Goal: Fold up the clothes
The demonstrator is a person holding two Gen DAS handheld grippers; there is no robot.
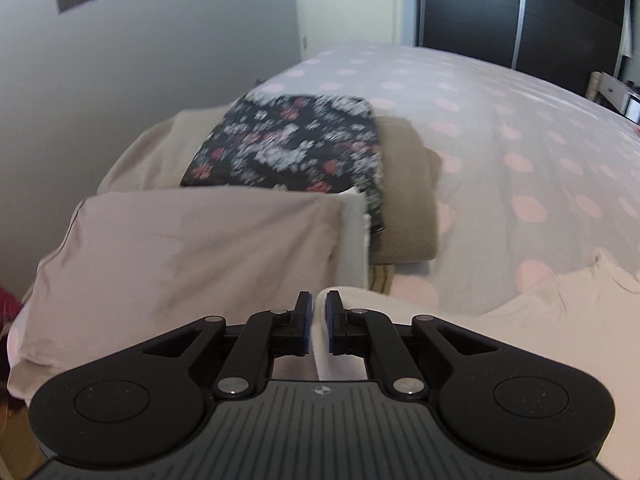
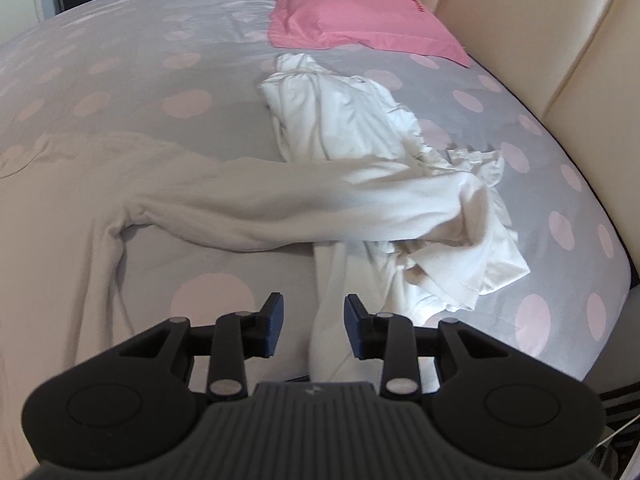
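A cream long-sleeved top [image 2: 60, 208] lies spread on the dotted bedcover [image 2: 120, 60], its sleeve [image 2: 280, 200] stretched to the right over a crumpled white garment [image 2: 352, 120]. My right gripper [image 2: 315, 306] is open just above the bed, and a strip of white cloth [image 2: 328, 320] runs between its fingers, close to the right pad. My left gripper [image 1: 319, 300] stands with a narrow gap, over the cream top's edge [image 1: 320, 344], which lies between the blue pads. Ahead of it sit folded clothes: a beige piece [image 1: 192, 248], a white one [image 1: 354, 236], a floral one [image 1: 288, 148] and an olive one [image 1: 404, 184].
A pink pillow [image 2: 352, 8] lies at the head of the bed against a cream padded headboard [image 2: 540, 40]. A grey wall [image 1: 120, 80] runs along the bed's left side. A dark wardrobe [image 1: 520, 8] stands beyond the far edge.
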